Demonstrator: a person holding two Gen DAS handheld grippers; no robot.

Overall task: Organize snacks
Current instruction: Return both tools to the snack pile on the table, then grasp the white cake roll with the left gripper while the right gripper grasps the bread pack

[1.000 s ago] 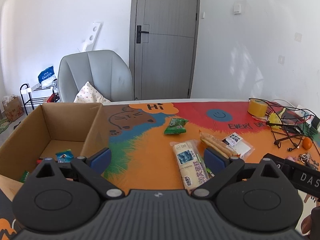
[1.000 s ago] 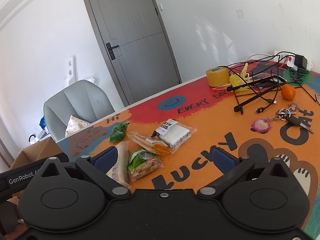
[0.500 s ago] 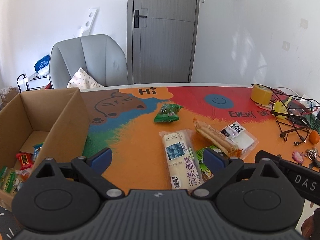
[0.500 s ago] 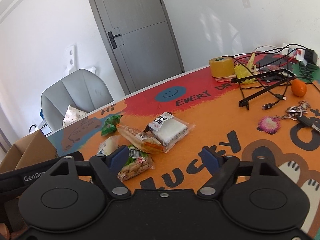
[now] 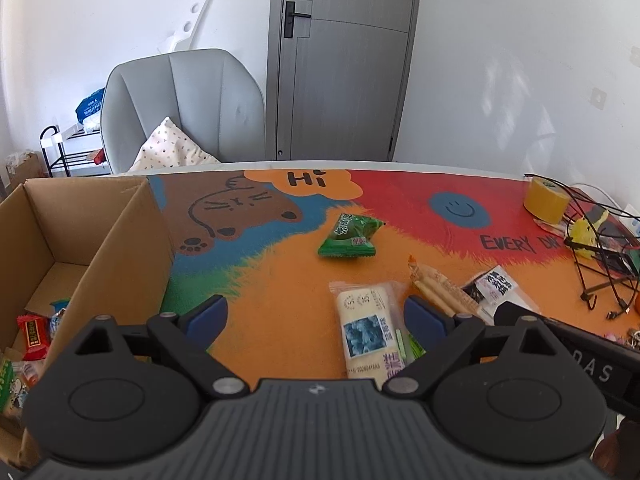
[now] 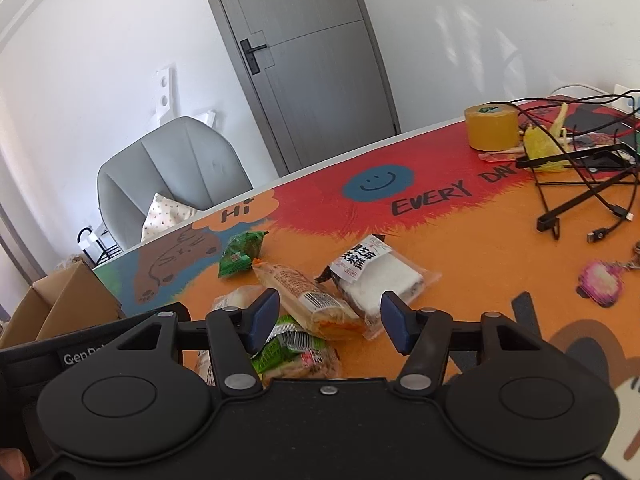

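- The left gripper [image 5: 316, 318] hung above the colourful printed table mat [image 5: 280, 304] with its blue-padded fingers [image 5: 208, 320] spread wide and nothing between them.
- The right gripper [image 6: 327, 324] was also released, its jaws apart over the snack pile and gripping nothing.
- Just under the right gripper's left finger lay a green-and-clear packet of biscuits [image 6: 290, 354].
- A long pale wafer packet with a blue picture label [image 5: 366, 330] lay flat on the mat near the left gripper's right finger.
- A clear-wrapped orange-brown bread stick packet [image 6: 308, 296] lay slanted between the right gripper's fingers, touching the biscuit packet.
- Just beside it on the right sat a clear-wrapped white sandwich cake with a black-and-white label [image 6: 376, 274].
- To the left, an open brown cardboard box [image 5: 100, 248] stood on the mat's edge, with a small red snack packet [image 5: 34, 336] and other wrappers inside.
- Farther off, a small green snack pouch [image 5: 350, 236] lay alone, apart from the pile.
- At the far right stood a roll of yellow tape [image 6: 491, 126] near a tangle of black cables [image 6: 592, 196].
- Beyond the table was a grey padded chair [image 5: 180, 108] before a grey door [image 5: 340, 60].
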